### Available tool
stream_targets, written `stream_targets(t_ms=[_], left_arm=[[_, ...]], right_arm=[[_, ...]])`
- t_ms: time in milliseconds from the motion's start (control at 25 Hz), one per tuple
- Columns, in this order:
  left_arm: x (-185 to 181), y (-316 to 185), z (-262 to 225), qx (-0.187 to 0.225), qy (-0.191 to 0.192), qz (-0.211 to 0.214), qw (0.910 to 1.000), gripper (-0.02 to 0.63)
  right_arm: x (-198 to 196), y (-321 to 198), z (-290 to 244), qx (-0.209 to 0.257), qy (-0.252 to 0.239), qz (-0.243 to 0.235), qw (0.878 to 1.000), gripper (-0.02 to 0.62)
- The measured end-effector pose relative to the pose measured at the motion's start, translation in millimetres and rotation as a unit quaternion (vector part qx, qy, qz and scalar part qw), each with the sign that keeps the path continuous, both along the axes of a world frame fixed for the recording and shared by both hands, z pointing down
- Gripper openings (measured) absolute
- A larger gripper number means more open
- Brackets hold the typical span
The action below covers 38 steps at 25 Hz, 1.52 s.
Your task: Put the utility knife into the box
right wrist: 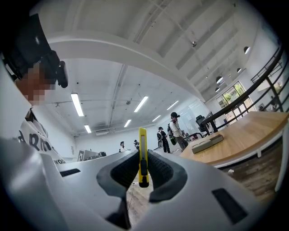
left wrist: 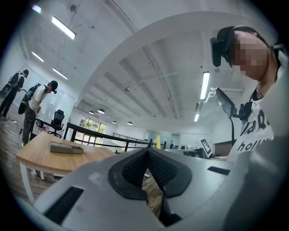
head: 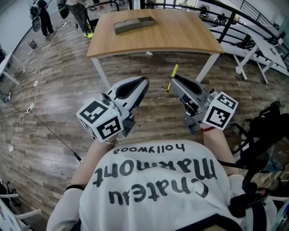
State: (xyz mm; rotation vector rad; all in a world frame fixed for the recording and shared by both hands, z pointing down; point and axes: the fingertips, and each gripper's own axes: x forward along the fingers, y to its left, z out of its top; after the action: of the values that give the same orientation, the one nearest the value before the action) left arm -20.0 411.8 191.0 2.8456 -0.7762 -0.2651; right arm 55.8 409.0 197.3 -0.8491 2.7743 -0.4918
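A yellow utility knife (right wrist: 142, 155) stands upright between the jaws of my right gripper (right wrist: 142, 168), which is shut on it. In the head view the utility knife (head: 172, 77) sticks out past my right gripper (head: 174, 81), held in the air above the floor. My left gripper (head: 143, 84) is beside it, shut with nothing in it; the dark pads (left wrist: 135, 168) meet in the left gripper view. The grey box (head: 133, 25) lies on the far wooden table (head: 180, 36), well ahead of both grippers. The box (left wrist: 66, 148) and the box (right wrist: 207, 143) also show in the two gripper views.
The table stands on white legs (head: 101, 74) over a wood-plank floor. People (head: 80, 13) stand at the far left. White benches (head: 253, 45) and black railings are at the right. A cable (head: 31, 106) runs along the floor on the left.
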Motion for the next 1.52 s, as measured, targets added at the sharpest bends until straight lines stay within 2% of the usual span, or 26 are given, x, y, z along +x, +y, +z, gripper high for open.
stream_targets(t_ms=[320, 520, 640, 880, 1200, 1520], left_arm=[[-24, -30, 2, 0.006, -0.002, -0.002, 1.0000, 0.006], [-46, -48, 4, 0.030, 0.022, -0.024, 0.9990, 0.006], [-49, -58, 10, 0.026, 0.026, -0.027, 0.9989, 0.006], [-42, -92, 18, 0.014, 0.030, -0.027, 0.9991, 0.006], [-20, -175, 17, 0.019, 0.024, -0.026, 0.9992, 0.006], [11, -259, 17, 0.001, 0.027, -0.040, 0.9988, 0.006]], right_arm=[[-19, -31, 2, -0.001, -0.015, 0.005, 1.000, 0.058], [-28, -49, 14, 0.008, -0.012, 0.010, 1.000, 0.058], [-31, -58, 24, 0.002, -0.009, 0.010, 1.000, 0.058], [-25, -92, 32, -0.008, -0.005, 0.006, 1.000, 0.058], [-4, -178, 33, -0.006, 0.012, -0.005, 1.000, 0.058], [24, -260, 35, -0.016, 0.019, -0.026, 0.999, 0.058]])
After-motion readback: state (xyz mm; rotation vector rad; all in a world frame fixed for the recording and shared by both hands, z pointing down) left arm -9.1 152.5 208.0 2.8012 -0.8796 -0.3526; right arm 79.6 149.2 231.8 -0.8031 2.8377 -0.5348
